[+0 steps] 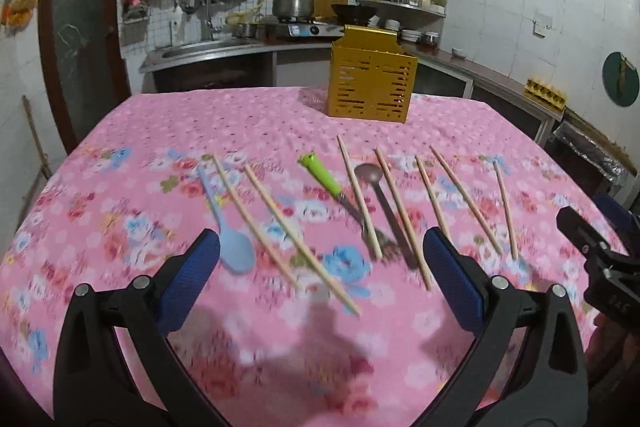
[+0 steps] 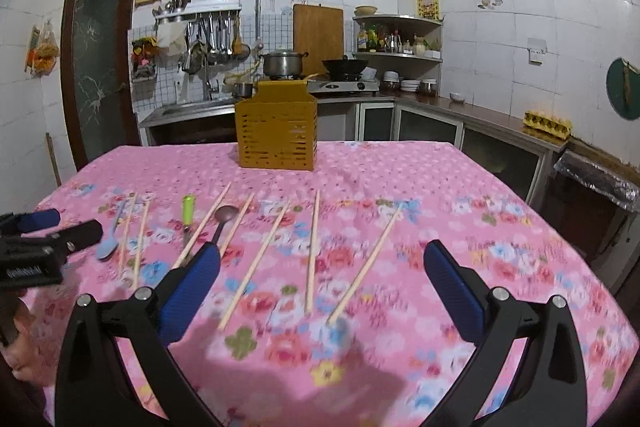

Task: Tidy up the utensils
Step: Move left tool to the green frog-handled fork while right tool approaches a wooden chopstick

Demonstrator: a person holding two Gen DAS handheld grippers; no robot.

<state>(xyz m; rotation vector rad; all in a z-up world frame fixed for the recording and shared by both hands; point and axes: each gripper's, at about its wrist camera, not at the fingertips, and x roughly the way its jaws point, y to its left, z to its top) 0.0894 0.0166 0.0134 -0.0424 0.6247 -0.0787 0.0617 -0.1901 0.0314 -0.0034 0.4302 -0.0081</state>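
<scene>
Left wrist view: the left gripper [image 1: 320, 279] hangs with jaws spread wide and empty, over two chopsticks [image 1: 276, 227], a blue spoon [image 1: 236, 247] touching its left pad. The right gripper [image 2: 320, 283] is likewise agape and empty above three loose chopsticks [image 2: 312, 251]. A green-handled fork [image 1: 332, 187] and a metal spoon [image 1: 380, 195] lie crossed with sticks, so one pinch may drag a neighbour. The yellow caddy [image 1: 372, 79] stands well apart at the far table edge [image 2: 560, 227]; open cloth between gives room, though the two grippers sit close
</scene>
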